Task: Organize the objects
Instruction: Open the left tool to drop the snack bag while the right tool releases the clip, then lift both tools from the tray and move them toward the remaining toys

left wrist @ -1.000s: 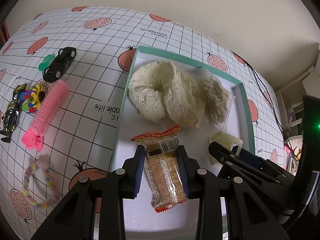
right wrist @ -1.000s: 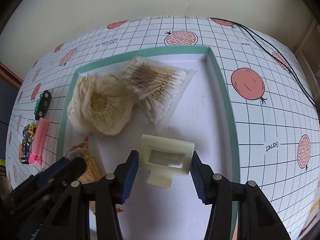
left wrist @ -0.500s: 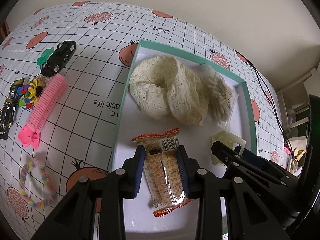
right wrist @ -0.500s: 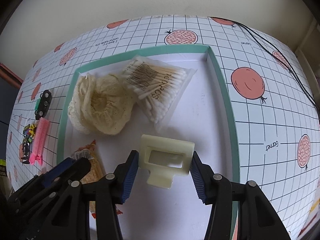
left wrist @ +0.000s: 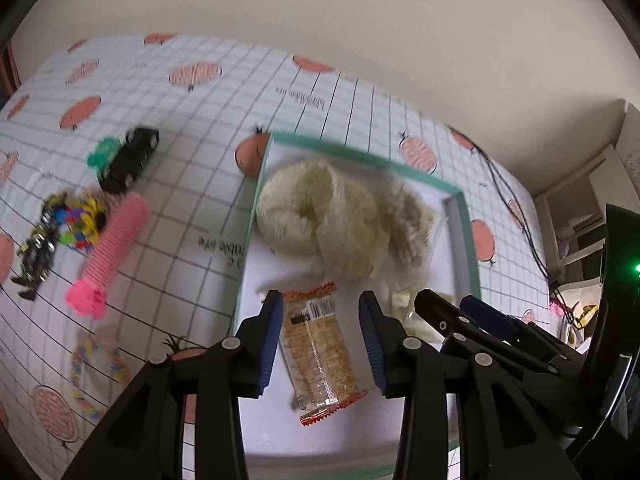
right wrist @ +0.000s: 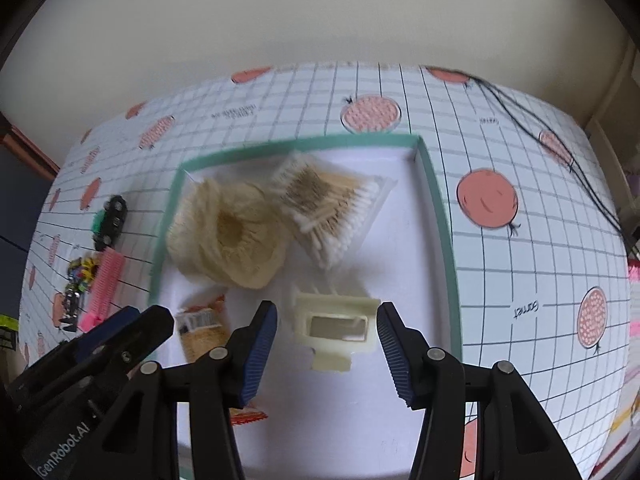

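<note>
Jaws of both grippers stand released: left gripper (left wrist: 320, 336) over the snack (left wrist: 318, 346), right gripper (right wrist: 326, 338) over the clip (right wrist: 336, 322), both in the box (right wrist: 436, 216). Next, I judge, toys (left wrist: 124, 160) on the table (left wrist: 200, 128) need fetching.

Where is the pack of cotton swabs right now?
In the right wrist view, the pack of cotton swabs lies inside the green-rimmed box, towards its far right corner, beside the cream lace scrunchie and beyond the cream plastic clip.
</note>
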